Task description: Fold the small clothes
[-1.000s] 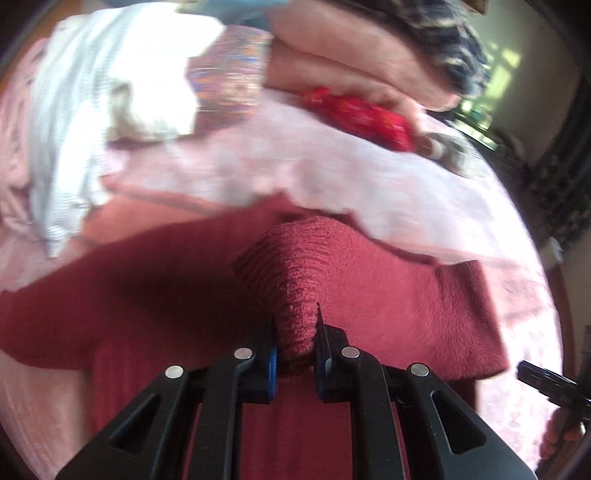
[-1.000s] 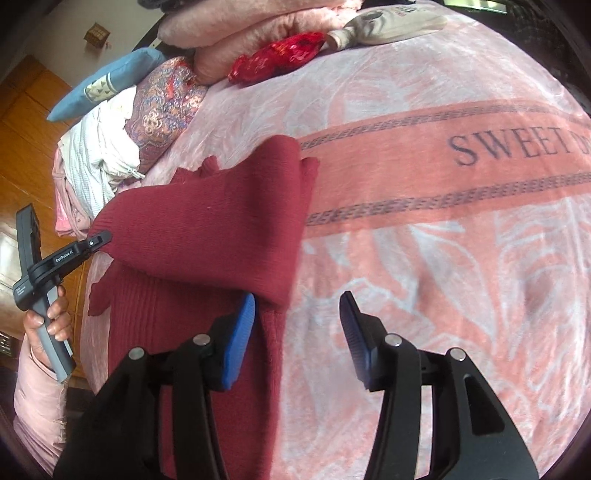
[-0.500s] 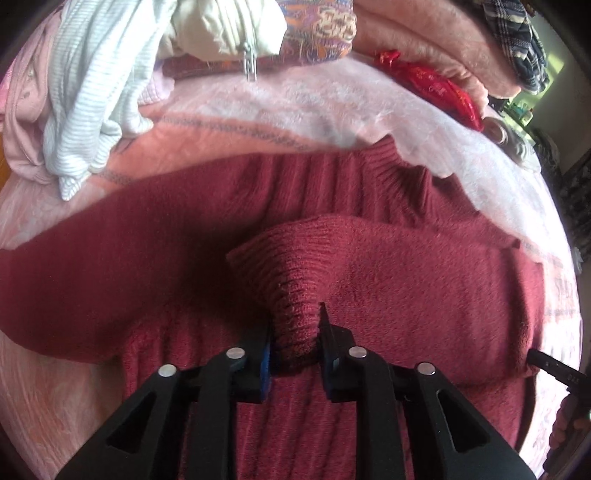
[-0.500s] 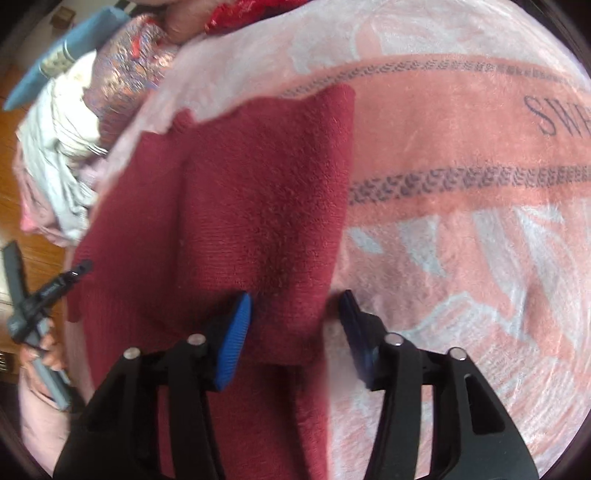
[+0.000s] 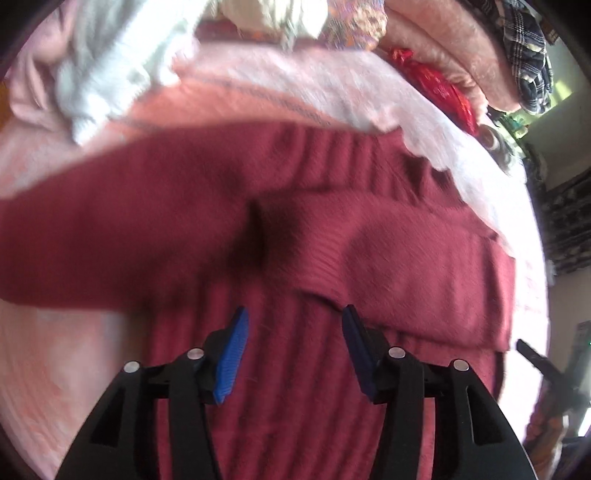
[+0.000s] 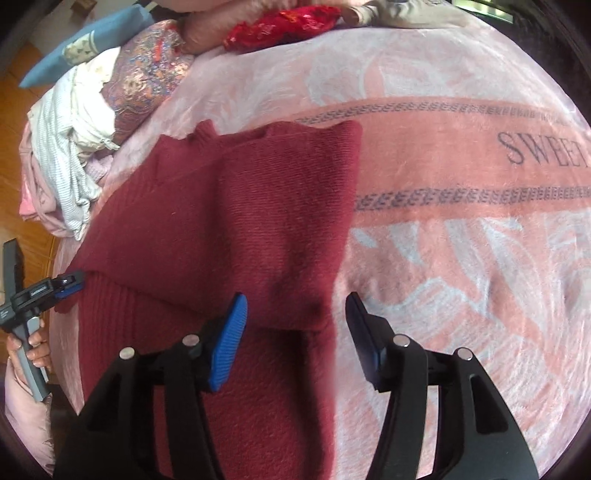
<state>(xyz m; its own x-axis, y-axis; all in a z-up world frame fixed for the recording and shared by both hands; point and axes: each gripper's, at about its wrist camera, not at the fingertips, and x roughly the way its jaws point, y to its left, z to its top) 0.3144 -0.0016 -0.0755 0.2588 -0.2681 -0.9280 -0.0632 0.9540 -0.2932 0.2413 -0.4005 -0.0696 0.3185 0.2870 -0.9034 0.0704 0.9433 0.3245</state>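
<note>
Bed: a wide bed covered by a pink fleece blanket (image 6: 461, 258) with pale leaf shapes, a salmon band and the printed word "SWEET" at 3 o'clock in the right wrist view.
Task garment: a dark red ribbed knit sweater (image 6: 240, 229) lies flat on the blanket, filling the left half of the right wrist view and the middle of the left wrist view (image 5: 295, 221). One sleeve is folded across the body, its cuff end resting near the sweater's middle.
Clothes heap: a pile of white striped and pale pink clothes (image 6: 70, 162) sits at 10 o'clock in the right wrist view, just beside the sweater's far shoulder.
Pillows: a paisley patterned cushion (image 6: 151, 74) and a blue pillow (image 6: 85, 44) lie at 11 o'clock, behind the heap.
Red bundle: a shiny red patterned fabric bundle (image 6: 284, 24) rests at 12 o'clock, against folded pink bedding.
Left tongs: the left tongs (image 5: 293, 325) are spread wide, holding nothing, hovering over the ribbed body with the folded cuff just ahead of the tips. This view is motion-blurred.
Right tongs: the right tongs (image 6: 295, 314) are spread wide, empty, straddling the sweater's lower right edge where the folded sleeve meets the blanket.
</note>
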